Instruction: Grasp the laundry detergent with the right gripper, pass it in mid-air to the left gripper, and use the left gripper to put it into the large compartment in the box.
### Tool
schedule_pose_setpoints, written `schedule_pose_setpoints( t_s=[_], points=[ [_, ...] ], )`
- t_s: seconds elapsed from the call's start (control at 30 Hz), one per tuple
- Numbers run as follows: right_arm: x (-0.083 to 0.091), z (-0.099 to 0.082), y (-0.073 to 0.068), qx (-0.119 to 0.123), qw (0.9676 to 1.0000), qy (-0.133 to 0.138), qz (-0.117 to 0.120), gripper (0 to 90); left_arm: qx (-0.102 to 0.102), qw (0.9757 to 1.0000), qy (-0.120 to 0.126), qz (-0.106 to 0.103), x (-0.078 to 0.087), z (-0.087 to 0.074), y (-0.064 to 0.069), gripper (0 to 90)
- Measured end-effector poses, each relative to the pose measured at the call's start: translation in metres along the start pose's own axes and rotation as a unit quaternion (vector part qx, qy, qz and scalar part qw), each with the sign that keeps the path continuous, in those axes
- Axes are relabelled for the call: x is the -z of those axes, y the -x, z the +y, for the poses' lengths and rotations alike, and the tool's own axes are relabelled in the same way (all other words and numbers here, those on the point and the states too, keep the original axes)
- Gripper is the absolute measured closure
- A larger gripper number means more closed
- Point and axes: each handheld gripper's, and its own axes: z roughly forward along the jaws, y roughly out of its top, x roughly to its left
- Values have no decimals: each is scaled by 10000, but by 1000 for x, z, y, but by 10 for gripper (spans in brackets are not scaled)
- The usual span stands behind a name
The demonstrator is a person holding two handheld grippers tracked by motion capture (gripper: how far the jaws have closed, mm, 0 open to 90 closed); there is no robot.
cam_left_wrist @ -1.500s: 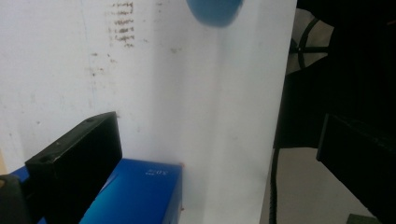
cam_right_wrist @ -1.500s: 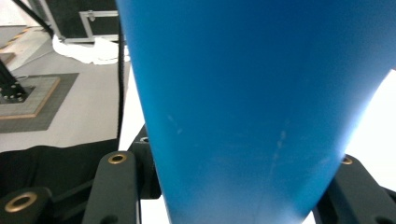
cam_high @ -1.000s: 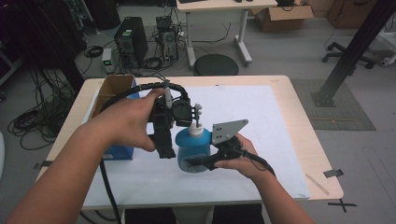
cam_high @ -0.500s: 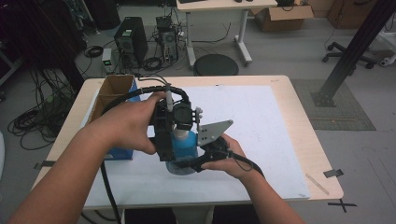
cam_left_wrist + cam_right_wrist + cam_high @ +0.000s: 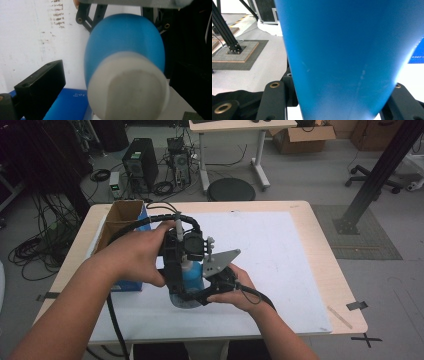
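A blue bottle [image 5: 193, 276] with a white cap stands near the front of the white mat [image 5: 270, 250]. My right gripper [image 5: 189, 298] is shut on its lower body from the right; in the right gripper view the blue bottle wall [image 5: 342, 50] sits tight between the two black jaws of the right gripper [image 5: 338, 102]. My left gripper [image 5: 181, 262] comes down over the bottle's top. In the left gripper view the white cap [image 5: 127, 87] lies between the jaws of the left gripper [image 5: 116, 75], with a clear gap to the left jaw, so they stand open.
An open cardboard box [image 5: 120, 217] stands at the table's back left. A flat blue box [image 5: 131, 285] lies under my left hand, also seen as the blue box [image 5: 67, 105] beneath the jaws. The mat's right half is bare; the table's front edge is close.
My right gripper has slid the bottle leftward and slightly nearer, bringing it under the left gripper. The left hand has kept its place.
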Motion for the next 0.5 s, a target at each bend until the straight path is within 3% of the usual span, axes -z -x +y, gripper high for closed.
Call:
schedule_pose_setpoints(
  t_s=[0.5],
  points=[
    [-6, 4, -1, 46, 10000, 16, -1, 457, -23, 10000, -32, -41, -5, -1, -1, 47]
  ],
)
